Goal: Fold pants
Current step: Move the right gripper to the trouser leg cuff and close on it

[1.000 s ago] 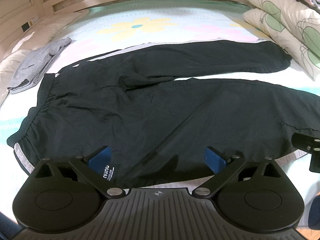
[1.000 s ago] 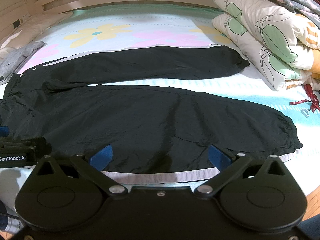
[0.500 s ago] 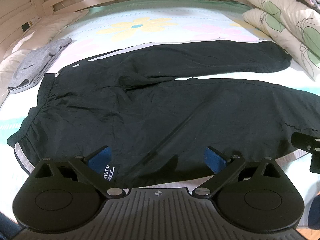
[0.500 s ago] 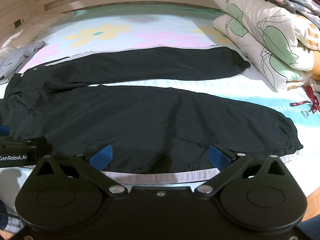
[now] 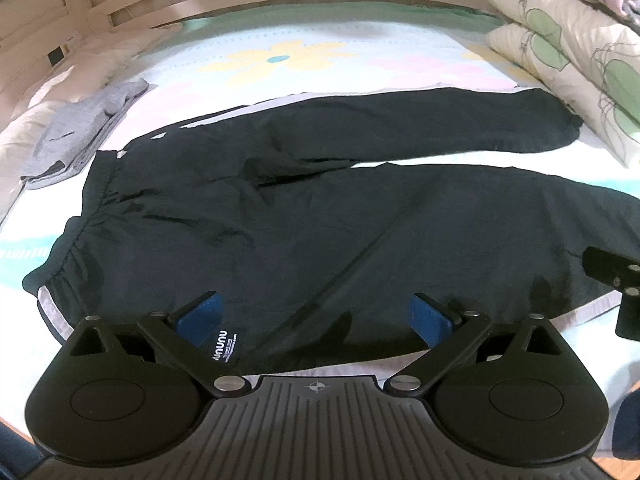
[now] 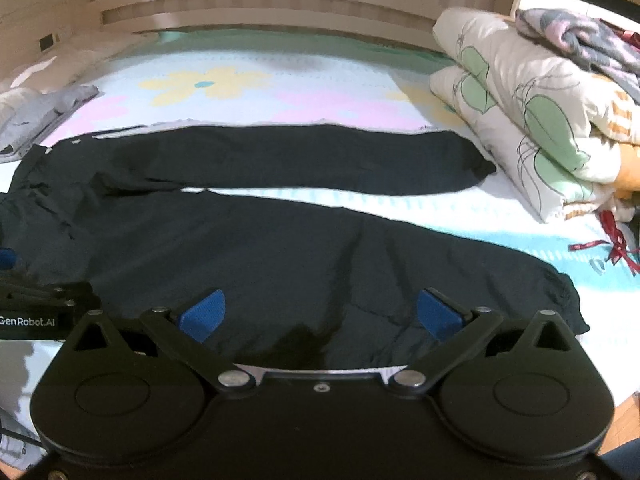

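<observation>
Black pants (image 5: 320, 216) with a white side stripe lie flat on the bed, waistband at the left, both legs stretched to the right and a little apart. In the right wrist view the same pants (image 6: 300, 248) show their cuffs at the right. My left gripper (image 5: 314, 314) hovers open over the near hip area, nothing between its blue pads. My right gripper (image 6: 320, 314) hangs open above the near leg's lower edge, holding nothing. Each gripper's body shows at the edge of the other's view.
A folded grey garment (image 5: 76, 136) lies at the far left of the floral sheet (image 5: 288, 56). Stacked quilts (image 6: 532, 120) with clothes on top stand at the right. A red ribbon (image 6: 616, 244) lies near the right edge. A wooden headboard (image 6: 260, 0) runs along the back.
The right gripper has tilted upward and risen a little, so more of the headboard shows. The left gripper has lifted slightly. The pants have not moved.
</observation>
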Motion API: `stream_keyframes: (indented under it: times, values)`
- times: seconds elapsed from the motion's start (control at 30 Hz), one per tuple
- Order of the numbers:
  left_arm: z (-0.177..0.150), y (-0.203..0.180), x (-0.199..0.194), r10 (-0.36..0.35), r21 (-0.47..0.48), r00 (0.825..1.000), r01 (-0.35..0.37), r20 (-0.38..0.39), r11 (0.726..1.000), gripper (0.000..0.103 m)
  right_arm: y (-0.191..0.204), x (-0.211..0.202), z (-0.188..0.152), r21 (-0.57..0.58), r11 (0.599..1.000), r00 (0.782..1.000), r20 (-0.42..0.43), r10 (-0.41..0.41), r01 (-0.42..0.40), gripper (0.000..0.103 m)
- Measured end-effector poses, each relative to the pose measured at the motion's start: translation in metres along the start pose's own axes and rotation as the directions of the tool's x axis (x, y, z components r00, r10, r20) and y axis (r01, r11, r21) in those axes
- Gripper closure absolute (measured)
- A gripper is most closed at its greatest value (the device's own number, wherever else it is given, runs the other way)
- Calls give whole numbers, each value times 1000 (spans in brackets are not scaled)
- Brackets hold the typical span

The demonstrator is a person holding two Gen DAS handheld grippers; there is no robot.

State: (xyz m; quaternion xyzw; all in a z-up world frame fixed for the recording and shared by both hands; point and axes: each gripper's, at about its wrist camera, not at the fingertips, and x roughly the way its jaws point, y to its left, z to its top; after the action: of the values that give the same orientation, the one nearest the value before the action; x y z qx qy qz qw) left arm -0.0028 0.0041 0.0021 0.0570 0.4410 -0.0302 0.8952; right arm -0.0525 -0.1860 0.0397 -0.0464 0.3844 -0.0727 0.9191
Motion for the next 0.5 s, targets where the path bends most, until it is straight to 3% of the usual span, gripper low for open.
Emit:
stream_keyframes:
  times: [0.1,0.17,0.27,0.33,0.4,0.5]
  values:
    - [4,4,-5,-6,-14,1000,7,23,1000,3,3,-4,-1,-12,1000,1000,29,3,-2,1]
    - [9,7,-8,-12,-27,999,13,32,1000,3,7,-7,-4,-21,999,996,72,-47,48,1]
    - [23,12,-11,-9,-32,999,11,44,999,3,18,-17,-10,-31,990,971,202,-131,140,1]
    - [36,14,-13,9,-28,999,-7,50,1000,3,23,-20,-8,-61,986,962,236,-135,154,1]
    - [50,18,-14,14,-27,998,-12,67,1000,3,26,-16,0,-106,988,976,201,-90,113,4]
    - [79,23,-16,-1,-18,995,3,99,1000,3,24,-1,17,-126,991,998,65,-27,35,18]
